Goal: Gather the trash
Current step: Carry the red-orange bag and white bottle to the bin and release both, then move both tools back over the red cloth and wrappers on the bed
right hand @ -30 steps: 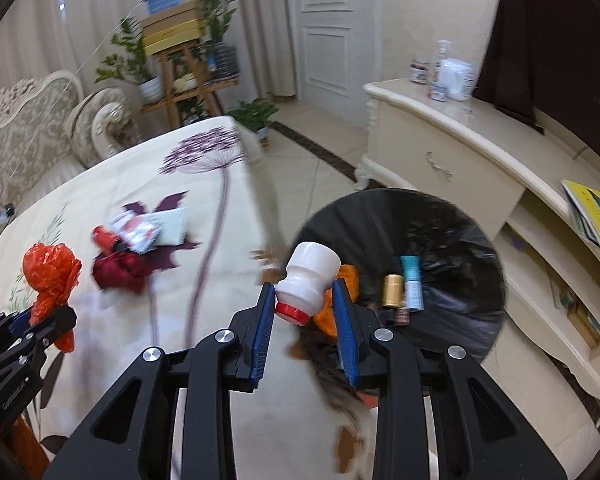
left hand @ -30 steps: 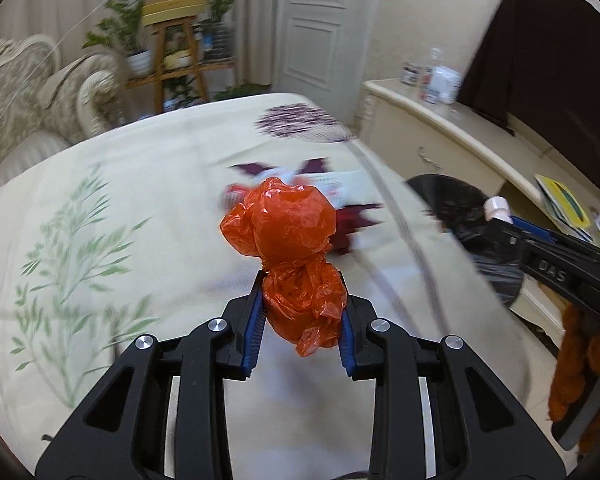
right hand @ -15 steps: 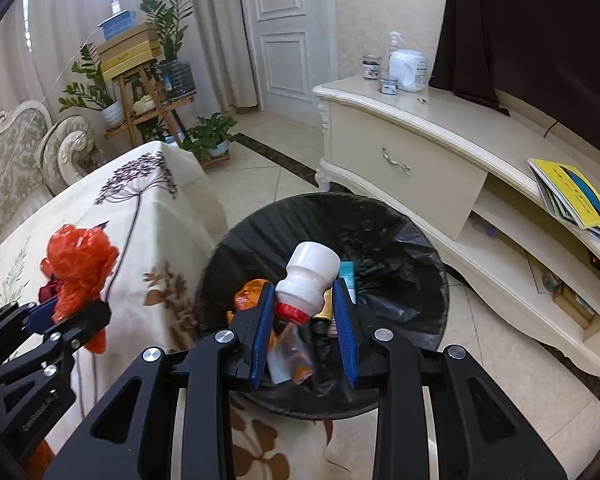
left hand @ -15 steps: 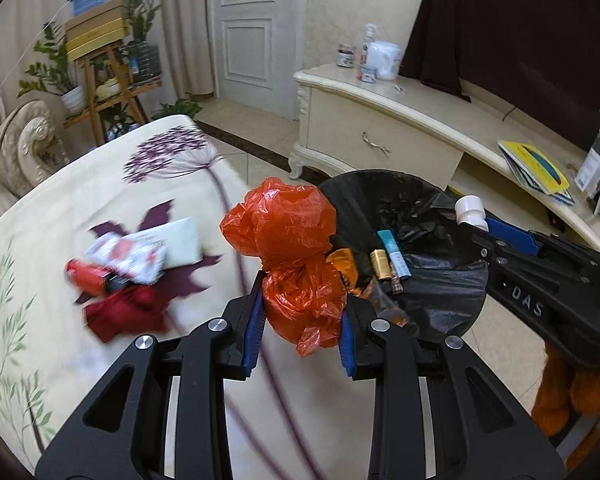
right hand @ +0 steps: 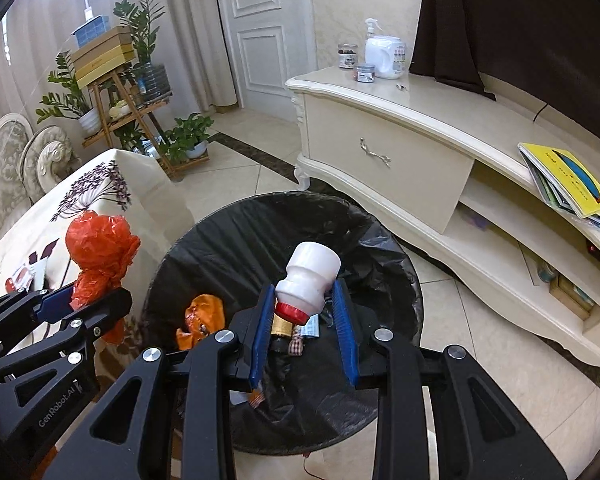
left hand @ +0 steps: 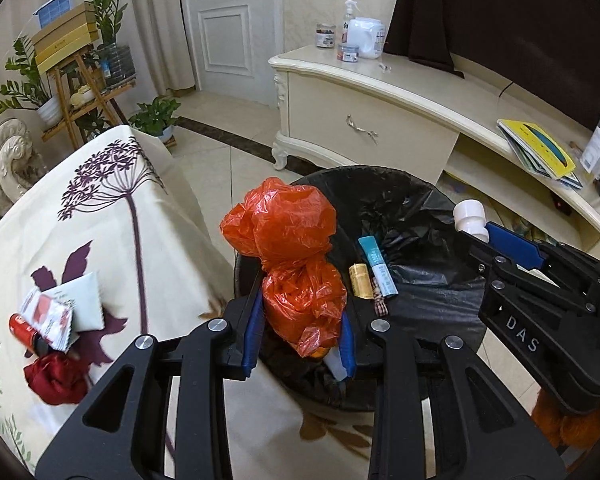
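Observation:
My left gripper (left hand: 302, 312) is shut on a crumpled orange plastic bag (left hand: 288, 240), held over the near rim of the black-lined trash bin (left hand: 400, 188). My right gripper (right hand: 304, 312) is shut on a small white bottle with a red cap (right hand: 310, 276), hanging above the bin's opening (right hand: 228, 248). In the right wrist view the orange bag (right hand: 100, 248) and the left gripper (right hand: 72, 300) stand at the left, beside the bin. Inside the bin lie a gold tube (left hand: 360, 280), a teal tube (left hand: 378, 266) and an orange wrapper (right hand: 202, 316).
On the floral tablecloth (left hand: 100, 208) remain a red can (left hand: 20, 328), a printed packet (left hand: 48, 316), a white card (left hand: 86, 304) and a red crumpled cloth (left hand: 56, 376). A cream sideboard (right hand: 400, 132) with bottles and books stands behind the bin. A plant stand (right hand: 116, 92) is at the back left.
Both grippers have swung from over the table to the bin, carrying the orange bag and the white bottle. The bin now fills the middle of both views.

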`<state>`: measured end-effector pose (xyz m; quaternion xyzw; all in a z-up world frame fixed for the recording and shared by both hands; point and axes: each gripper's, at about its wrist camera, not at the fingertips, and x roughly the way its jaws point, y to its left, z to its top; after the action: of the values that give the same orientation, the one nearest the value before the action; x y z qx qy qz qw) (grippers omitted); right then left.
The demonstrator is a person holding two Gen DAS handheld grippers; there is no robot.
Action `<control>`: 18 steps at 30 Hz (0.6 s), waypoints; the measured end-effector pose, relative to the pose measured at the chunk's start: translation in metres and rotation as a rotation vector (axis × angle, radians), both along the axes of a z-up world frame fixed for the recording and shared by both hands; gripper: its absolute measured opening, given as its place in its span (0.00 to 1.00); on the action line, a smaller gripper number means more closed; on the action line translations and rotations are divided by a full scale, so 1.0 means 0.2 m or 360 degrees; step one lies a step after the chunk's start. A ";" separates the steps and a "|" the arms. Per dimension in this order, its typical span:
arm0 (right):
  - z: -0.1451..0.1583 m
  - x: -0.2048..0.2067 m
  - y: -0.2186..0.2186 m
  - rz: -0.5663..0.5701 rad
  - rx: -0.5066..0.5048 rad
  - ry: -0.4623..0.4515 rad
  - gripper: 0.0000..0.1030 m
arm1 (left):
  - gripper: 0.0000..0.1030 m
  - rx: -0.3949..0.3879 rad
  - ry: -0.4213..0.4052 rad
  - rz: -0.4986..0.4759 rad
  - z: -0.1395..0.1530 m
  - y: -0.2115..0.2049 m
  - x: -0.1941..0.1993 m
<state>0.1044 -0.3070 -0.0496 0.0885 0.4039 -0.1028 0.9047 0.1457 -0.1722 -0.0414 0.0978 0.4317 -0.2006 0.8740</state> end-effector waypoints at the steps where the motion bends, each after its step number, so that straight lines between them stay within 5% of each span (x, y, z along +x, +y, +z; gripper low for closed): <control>1: -0.01 0.01 -0.01 0.0001 0.0003 0.0003 0.30 | 0.30 0.0006 0.0002 -0.0001 0.00 -0.01 0.00; 9: -0.05 0.04 -0.03 -0.0009 0.0016 0.0038 0.30 | 0.36 0.0013 0.0037 0.0026 -0.04 -0.01 0.04; 11: -0.06 0.04 -0.03 -0.0013 0.0020 0.0045 0.32 | 0.50 0.0006 0.0039 0.0036 -0.03 -0.01 0.04; 13: -0.05 0.04 -0.03 -0.0029 0.0015 0.0040 0.46 | 0.55 -0.0008 0.0030 0.0052 -0.02 0.01 0.05; 18: -0.03 0.03 -0.01 -0.0035 0.0017 0.0036 0.48 | 0.63 -0.0011 0.0021 0.0082 -0.01 0.04 0.04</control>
<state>0.1095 -0.3098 -0.0555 0.0968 0.4135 -0.1116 0.8984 0.1536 -0.1645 -0.0436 0.0824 0.4392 -0.1801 0.8763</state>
